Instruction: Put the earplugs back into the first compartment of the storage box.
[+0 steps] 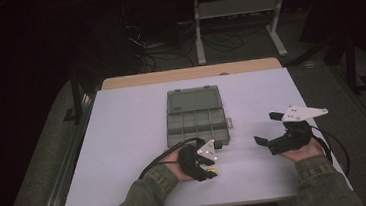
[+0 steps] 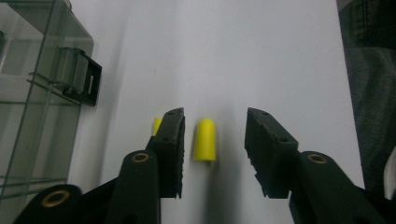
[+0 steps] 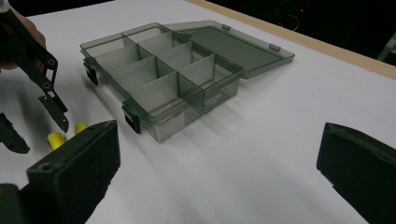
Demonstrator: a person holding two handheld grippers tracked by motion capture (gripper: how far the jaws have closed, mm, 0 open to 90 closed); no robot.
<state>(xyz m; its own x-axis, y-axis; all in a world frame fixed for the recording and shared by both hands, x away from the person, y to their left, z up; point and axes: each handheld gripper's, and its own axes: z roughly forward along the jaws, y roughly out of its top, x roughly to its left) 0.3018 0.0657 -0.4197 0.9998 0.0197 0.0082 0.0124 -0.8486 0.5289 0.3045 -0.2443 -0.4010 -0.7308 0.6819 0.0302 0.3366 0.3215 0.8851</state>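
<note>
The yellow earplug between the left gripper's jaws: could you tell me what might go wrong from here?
The left gripper brackets one yellow earplug without touching it; the rounded plug may roll or squirt out. A second plug sits just outside one jaw and could be knocked away. The organiser box is close alongside.

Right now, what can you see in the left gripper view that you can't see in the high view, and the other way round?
The left gripper view alone makes clear a small yellow bullet-shaped plug lying between the left gripper's open black jaws, untouched, and a second yellow piece behind one jaw. The high view alone shows the right gripper, both sleeves, and the box's open lid. Both show the white table and the clear grey compartment box.
</note>
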